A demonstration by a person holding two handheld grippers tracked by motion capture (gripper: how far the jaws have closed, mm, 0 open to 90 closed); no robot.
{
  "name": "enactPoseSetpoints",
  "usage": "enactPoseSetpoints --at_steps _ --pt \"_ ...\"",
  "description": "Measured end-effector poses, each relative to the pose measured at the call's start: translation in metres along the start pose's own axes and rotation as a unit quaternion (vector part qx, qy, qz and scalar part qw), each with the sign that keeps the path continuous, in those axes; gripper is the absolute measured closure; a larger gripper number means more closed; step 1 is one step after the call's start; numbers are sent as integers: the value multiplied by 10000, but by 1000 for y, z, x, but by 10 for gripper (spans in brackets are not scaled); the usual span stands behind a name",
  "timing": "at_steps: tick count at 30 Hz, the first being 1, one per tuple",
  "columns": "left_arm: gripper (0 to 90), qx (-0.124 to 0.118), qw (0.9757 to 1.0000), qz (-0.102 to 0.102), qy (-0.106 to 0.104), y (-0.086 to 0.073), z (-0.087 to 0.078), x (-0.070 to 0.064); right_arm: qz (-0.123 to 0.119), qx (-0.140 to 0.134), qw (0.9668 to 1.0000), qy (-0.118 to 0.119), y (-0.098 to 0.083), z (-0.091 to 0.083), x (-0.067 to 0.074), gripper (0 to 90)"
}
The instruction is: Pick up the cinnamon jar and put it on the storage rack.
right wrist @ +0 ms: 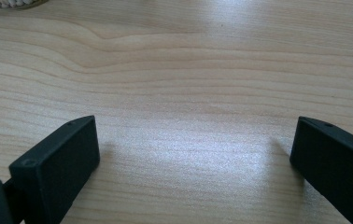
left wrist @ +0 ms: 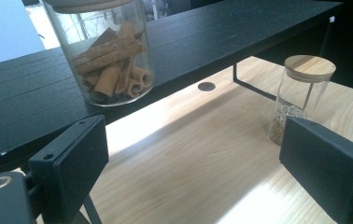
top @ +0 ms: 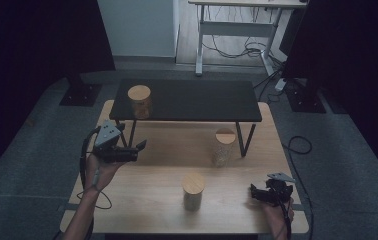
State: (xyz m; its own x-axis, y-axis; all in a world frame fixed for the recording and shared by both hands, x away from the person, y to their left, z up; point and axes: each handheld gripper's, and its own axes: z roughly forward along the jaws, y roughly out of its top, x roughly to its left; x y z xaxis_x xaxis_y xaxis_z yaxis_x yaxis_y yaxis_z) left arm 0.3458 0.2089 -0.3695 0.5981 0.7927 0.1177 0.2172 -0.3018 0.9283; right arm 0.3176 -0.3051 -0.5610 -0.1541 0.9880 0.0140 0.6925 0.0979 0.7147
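Note:
Three glass jars with wooden lids are here. The cinnamon-stick jar [top: 140,101] [left wrist: 109,56] stands on the left end of a low black shelf [top: 197,100] [left wrist: 221,42]. A jar with grain in its bottom [top: 223,146] [left wrist: 300,98] stands on the wooden table [top: 157,175] by the shelf's right leg. The third jar [top: 193,191] stands front and centre. My left gripper [top: 139,150] [left wrist: 191,154] hovers left of the shelf's front edge, open and empty, facing the first two jars. My right gripper [top: 252,194] [right wrist: 195,144] rests low over the table at the front right, open with bare wood between its jaws.
The shelf stands on thin black legs [top: 244,140] with room beneath it. A jar's base [right wrist: 16,3] peeks in at the top left of the right gripper view. Beyond the table lie grey carpet, cables [top: 297,145] and a white desk frame [top: 237,27].

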Motion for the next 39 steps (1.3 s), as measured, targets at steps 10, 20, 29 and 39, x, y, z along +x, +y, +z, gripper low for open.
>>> enactPoseSetpoints --at_steps 10,20,29,39 --pt "77 39 10000 -24 2 -8 -2 0 -1 0 10000 1 0 0 0 7" --pt "78 45 10000 -77 17 -16 -7 1 -1 0 10000 1 0 0 0 7" --pt "79 81 9999 -101 45 -25 -10 2 -2 1 10000 1 0 0 0 7" --pt "79 93 9998 -150 75 -34 -13 1 -4 1 10000 1 0 0 0 7"
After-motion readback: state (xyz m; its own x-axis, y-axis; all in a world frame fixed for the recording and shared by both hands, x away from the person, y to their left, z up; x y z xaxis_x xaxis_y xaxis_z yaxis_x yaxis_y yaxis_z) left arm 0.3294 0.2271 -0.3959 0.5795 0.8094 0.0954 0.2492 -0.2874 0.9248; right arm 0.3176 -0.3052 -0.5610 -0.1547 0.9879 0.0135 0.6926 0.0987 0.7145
